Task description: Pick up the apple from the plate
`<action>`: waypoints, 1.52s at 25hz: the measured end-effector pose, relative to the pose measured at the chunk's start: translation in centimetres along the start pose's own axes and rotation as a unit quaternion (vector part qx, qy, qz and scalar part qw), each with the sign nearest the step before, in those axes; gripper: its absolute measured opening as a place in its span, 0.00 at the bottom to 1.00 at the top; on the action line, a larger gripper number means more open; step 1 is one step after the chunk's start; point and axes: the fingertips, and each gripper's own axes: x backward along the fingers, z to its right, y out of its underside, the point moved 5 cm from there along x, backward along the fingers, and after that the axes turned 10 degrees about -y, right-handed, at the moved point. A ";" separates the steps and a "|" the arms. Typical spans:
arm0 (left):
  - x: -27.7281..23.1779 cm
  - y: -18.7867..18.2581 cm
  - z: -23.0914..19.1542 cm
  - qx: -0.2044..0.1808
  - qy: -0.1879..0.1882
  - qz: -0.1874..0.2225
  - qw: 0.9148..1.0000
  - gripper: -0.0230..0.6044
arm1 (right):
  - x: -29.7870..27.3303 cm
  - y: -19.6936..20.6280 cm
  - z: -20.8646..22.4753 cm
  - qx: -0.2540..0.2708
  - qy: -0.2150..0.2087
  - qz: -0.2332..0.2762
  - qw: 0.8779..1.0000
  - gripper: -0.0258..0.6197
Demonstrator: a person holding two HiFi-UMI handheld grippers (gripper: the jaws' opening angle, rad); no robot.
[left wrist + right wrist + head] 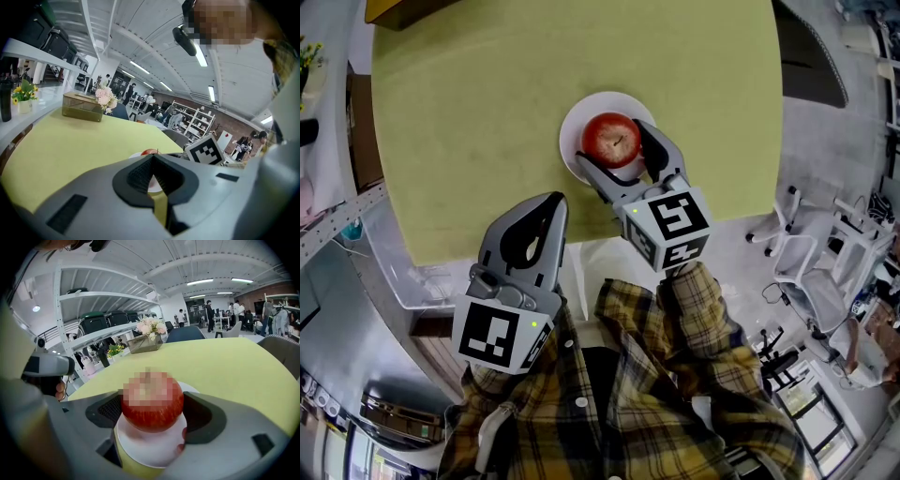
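A: Where's the apple [611, 139]?
B: On the plate [572, 131], pinched in the right gripper's [612, 145] jaws.
A: Around it?
B: Left gripper [553, 199], jaws pressed together, at the surface's [469, 112] near edge; box [83, 107] far off.

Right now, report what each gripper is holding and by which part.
The right gripper grips the apple by its two opposite sides, around its widest part, with the plate under it. The left gripper is shut on nothing.
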 end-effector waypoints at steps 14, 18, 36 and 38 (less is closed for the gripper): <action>1.0 -4.7 1.3 -0.028 0.012 0.037 0.999 0.05 | 2.7 -4.4 -2.1 0.029 -0.027 0.028 0.999 0.65; 1.2 -6.6 2.1 -0.038 0.021 0.053 0.998 0.05 | 4.0 -6.3 -2.8 0.040 -0.032 0.035 0.998 0.65; 3.8 -14.6 6.4 -0.062 0.040 0.118 0.990 0.05 | 12.2 -12.1 -5.8 0.074 -0.033 0.077 0.994 0.65; 4.2 -15.3 6.7 -0.062 0.040 0.126 0.989 0.05 | 13.2 -12.5 -6.1 0.074 -0.031 0.077 0.994 0.65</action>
